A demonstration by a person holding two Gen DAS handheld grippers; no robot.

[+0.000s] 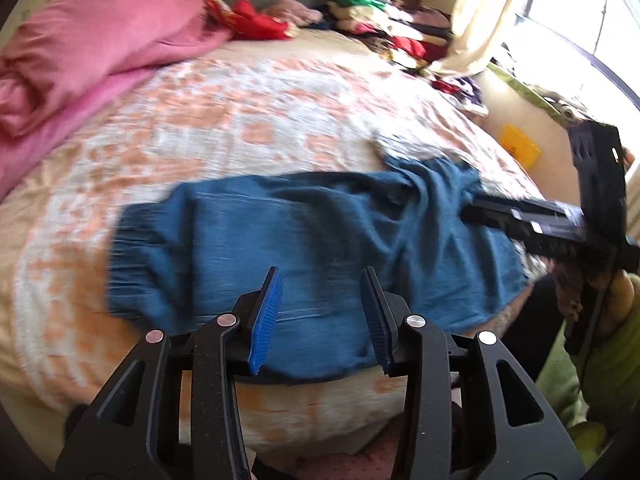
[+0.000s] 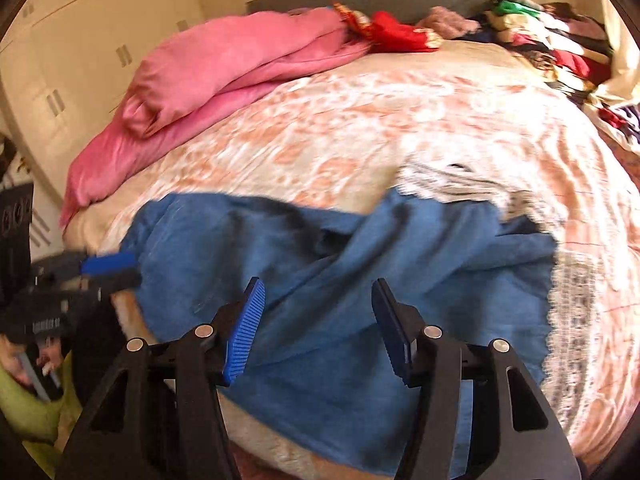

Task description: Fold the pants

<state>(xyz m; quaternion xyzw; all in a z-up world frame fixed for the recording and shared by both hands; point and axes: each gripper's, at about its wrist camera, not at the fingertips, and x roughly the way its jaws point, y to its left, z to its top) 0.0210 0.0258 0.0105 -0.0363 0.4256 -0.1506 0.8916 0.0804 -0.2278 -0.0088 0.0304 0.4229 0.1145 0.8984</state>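
Above blue pants (image 1: pixel 304 236), both tongs (image 1: pixel 322 320) (image 2: pixel 318 330) hover, jaws apart

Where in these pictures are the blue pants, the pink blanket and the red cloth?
blue pants (image 1: pixel 304 232), left wrist view, flat middle of the fabric.
pink blanket (image 2: pixel 224 64), right wrist view, top of the bundle.
red cloth (image 2: pixel 394 32), right wrist view, its middle.

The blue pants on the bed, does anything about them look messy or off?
Yes. The blue pants lie spread across the patterned bedspread, but the right end is bunched into ridges and twisted rather than flat, and the near edge droops over the bed's side. Both grippers are open, holding nothing.
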